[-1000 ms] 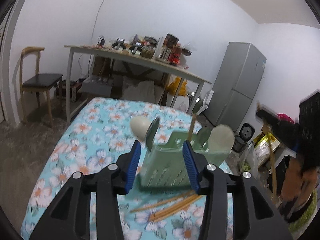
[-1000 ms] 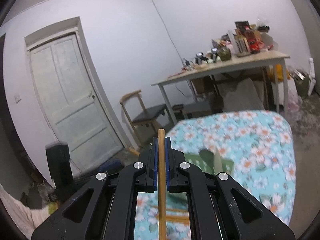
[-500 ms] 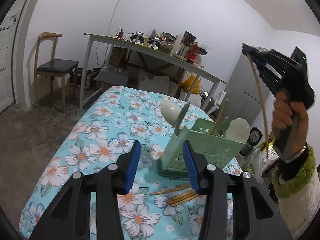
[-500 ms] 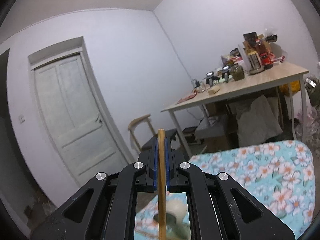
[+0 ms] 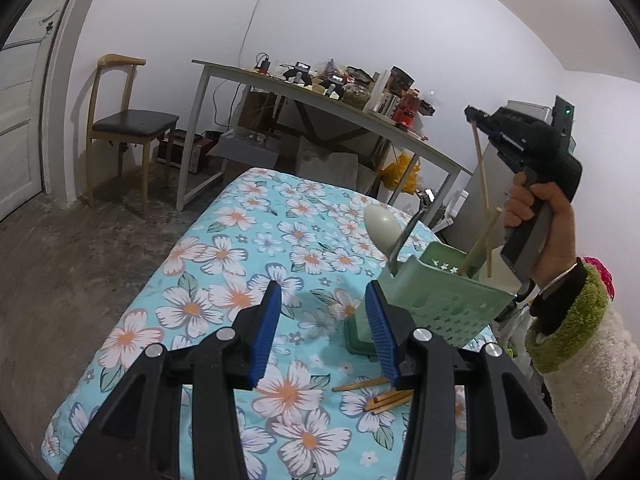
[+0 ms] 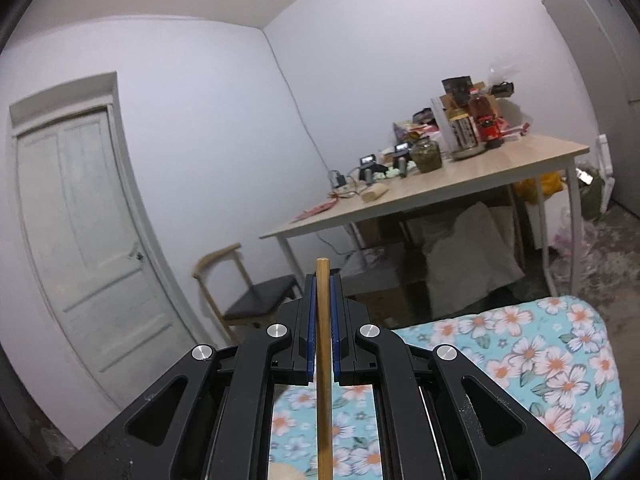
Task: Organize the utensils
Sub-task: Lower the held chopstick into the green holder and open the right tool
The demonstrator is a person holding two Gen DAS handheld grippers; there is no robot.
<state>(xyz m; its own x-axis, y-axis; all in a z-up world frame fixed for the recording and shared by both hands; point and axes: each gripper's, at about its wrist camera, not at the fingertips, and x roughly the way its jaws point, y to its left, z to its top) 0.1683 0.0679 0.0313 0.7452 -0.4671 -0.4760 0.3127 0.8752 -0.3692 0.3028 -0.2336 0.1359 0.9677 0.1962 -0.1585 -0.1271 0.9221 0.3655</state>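
Left view: since half a second earlier, left claw (image 5: 325, 330) had backed off, wide, empty; chopstick (image 5: 481, 184) hung over green holder (image 5: 438, 302). Right view: right claw (image 6: 323, 318) clamped chopstick; a tilted release could miss the holder.

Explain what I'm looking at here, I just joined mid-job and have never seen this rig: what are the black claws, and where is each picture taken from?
There is no robot: a person holds one two-fingered gripper in each hand, each with a camera looking along its fingers. In the left-hand view, the left gripper is open and empty over the flowered tablecloth. Ahead stands a green utensil holder with spoons; loose chopsticks lie beside it. The right gripper hangs a chopstick over the holder. The right-hand view shows that same chopstick clamped between its blue fingers.
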